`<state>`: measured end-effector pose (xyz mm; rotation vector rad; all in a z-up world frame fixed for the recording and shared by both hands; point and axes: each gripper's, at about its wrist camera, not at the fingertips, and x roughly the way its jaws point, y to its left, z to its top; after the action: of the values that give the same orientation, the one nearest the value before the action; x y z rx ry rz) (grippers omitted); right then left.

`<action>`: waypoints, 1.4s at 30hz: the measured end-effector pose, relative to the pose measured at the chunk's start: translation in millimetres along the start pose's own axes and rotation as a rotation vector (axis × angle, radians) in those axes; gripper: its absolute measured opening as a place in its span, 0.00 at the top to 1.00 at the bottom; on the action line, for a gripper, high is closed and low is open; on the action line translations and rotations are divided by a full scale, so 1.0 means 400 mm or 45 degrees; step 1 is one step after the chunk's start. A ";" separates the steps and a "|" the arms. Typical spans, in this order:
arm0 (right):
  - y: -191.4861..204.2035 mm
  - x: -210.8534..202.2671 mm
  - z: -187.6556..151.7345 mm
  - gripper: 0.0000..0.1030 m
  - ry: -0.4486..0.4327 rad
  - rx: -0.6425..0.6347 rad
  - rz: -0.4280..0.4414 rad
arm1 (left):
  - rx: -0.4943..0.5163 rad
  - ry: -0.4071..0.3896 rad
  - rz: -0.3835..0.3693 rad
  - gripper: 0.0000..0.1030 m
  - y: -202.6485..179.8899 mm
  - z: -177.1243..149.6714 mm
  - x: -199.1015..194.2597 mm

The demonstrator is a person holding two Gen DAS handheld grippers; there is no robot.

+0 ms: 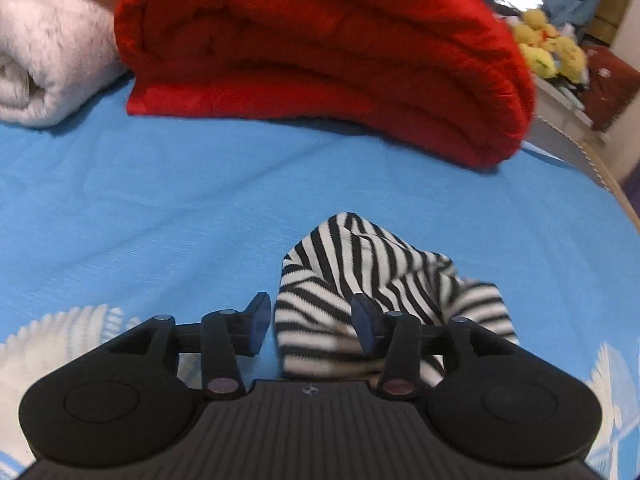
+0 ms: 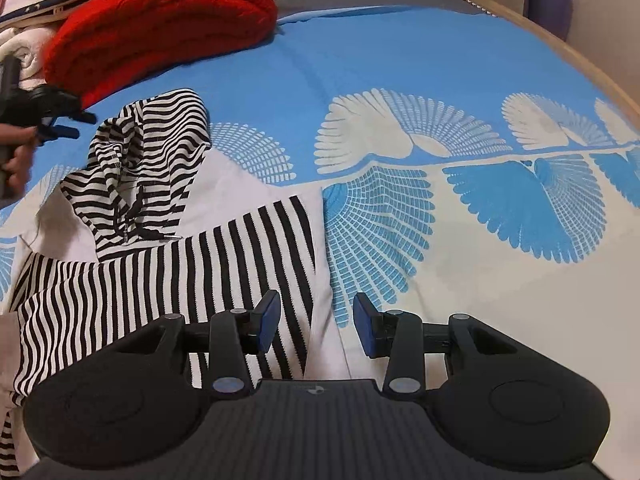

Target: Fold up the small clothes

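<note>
A small black-and-white striped hooded garment (image 2: 168, 232) with white panels lies on the blue bed sheet (image 2: 400, 60). Its hood (image 2: 156, 140) is bunched at the far end. My right gripper (image 2: 316, 326) is open, low over the garment's right edge. My left gripper (image 1: 308, 322) is open, with the bunched striped hood (image 1: 360, 272) lying between and beyond its fingers. The left gripper also shows in the right wrist view (image 2: 68, 126), just left of the hood.
A folded red blanket (image 1: 320, 52) and a rolled cream blanket (image 1: 44, 60) lie at the far side of the bed. Yellow plush toys (image 1: 548, 48) sit beyond the bed's right edge. The wooden bed frame (image 2: 580, 60) curves along the right.
</note>
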<state>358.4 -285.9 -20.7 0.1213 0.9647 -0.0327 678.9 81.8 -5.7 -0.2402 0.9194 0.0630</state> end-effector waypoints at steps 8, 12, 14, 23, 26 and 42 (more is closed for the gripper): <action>-0.011 0.012 -0.005 0.59 0.005 0.011 -0.026 | 0.066 0.086 0.045 0.95 -0.034 0.012 0.101; -0.017 0.008 -0.002 0.60 0.001 0.025 -0.021 | 0.189 0.001 0.011 0.97 -0.070 0.008 0.014; -0.025 -0.002 0.006 0.60 -0.022 0.053 -0.029 | 0.281 -0.074 -0.052 0.98 -0.095 -0.017 -0.079; -0.060 -0.059 0.015 0.60 -0.115 0.203 -0.021 | 1.009 -0.233 -0.585 0.98 -0.114 -0.507 -0.701; -0.072 -0.082 0.014 0.60 -0.146 0.273 0.024 | 1.098 0.092 -0.692 0.94 -0.066 -0.678 -0.801; 0.000 -0.012 -0.029 0.54 0.061 0.353 0.332 | -0.369 0.268 -0.437 0.82 0.142 -0.640 -0.585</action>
<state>346.2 -284.6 -23.3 0.5041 0.9818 0.0774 328.5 88.8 20.8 -0.6813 1.0656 -0.1504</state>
